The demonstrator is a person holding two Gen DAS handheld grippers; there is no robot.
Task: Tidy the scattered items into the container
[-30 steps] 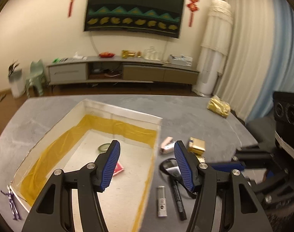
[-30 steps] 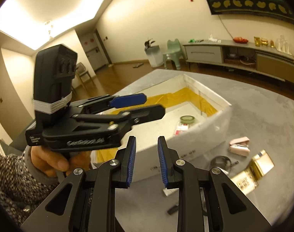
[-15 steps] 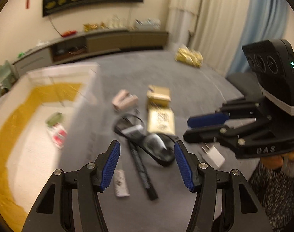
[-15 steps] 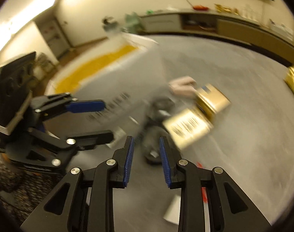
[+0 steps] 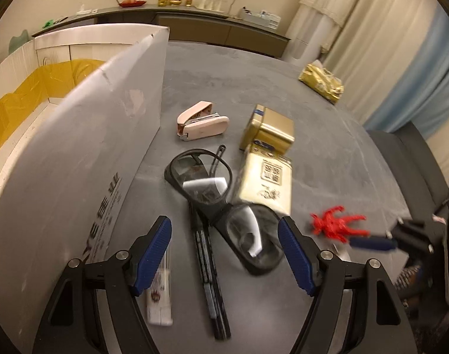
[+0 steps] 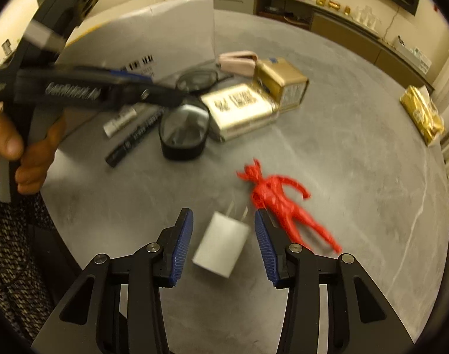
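Hovering spread, the right gripper (image 6: 221,244) brackets the white charger (image 6: 221,246); the left gripper (image 5: 224,253) gapes over the glasses (image 5: 221,206).

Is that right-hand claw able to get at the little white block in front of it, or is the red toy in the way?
Probably yes. The right gripper is open, its fingers on either side of the white block. The red figure lies just beside the right-side finger, close but apparently not between the fingers.

The left gripper (image 5: 224,253) has been swung away from the container (image 5: 85,135) interior and lowered over the glasses (image 5: 221,203) and pen (image 5: 208,277). The right gripper (image 6: 221,243) has been opened wider and brought down around the white charger (image 6: 221,247), beside the red figure (image 6: 279,200).
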